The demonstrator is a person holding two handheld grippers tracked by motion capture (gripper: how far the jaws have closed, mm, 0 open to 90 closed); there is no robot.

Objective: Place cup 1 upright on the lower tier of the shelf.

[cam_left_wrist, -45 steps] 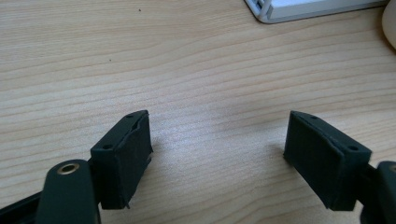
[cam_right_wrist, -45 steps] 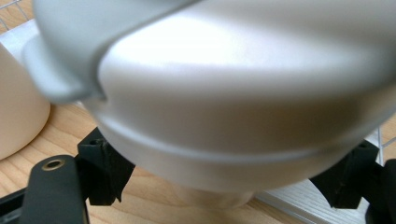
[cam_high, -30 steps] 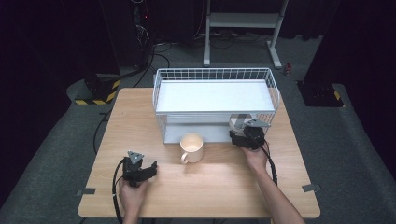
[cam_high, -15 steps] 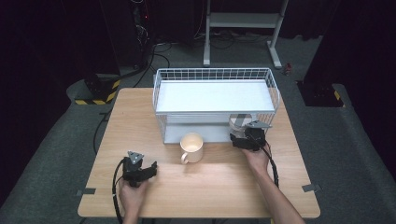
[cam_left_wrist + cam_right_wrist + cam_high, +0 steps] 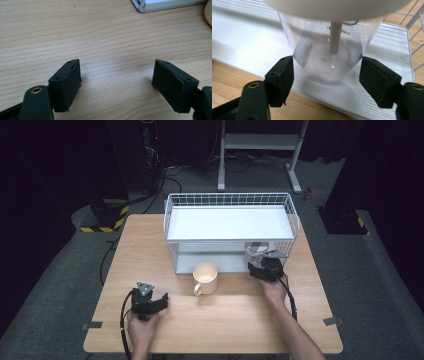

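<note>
dark floor and cables ring the wooden surface (image 5: 150, 245), where a white wire rack (image 5: 230, 217) stands at the far side. on its lower shelf a clear glass (image 5: 325, 52) stands upright. the right gripper (image 5: 325, 81) has just been closing its jaws around the glass base; pads flank it, not pressing. the left gripper (image 5: 116, 83) rests spread, holding nothing, near a cream mug (image 5: 205, 277)

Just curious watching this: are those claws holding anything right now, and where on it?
Nothing yet. The right gripper brackets the clear glass near its base, pads apart; the left gripper is open.
</note>
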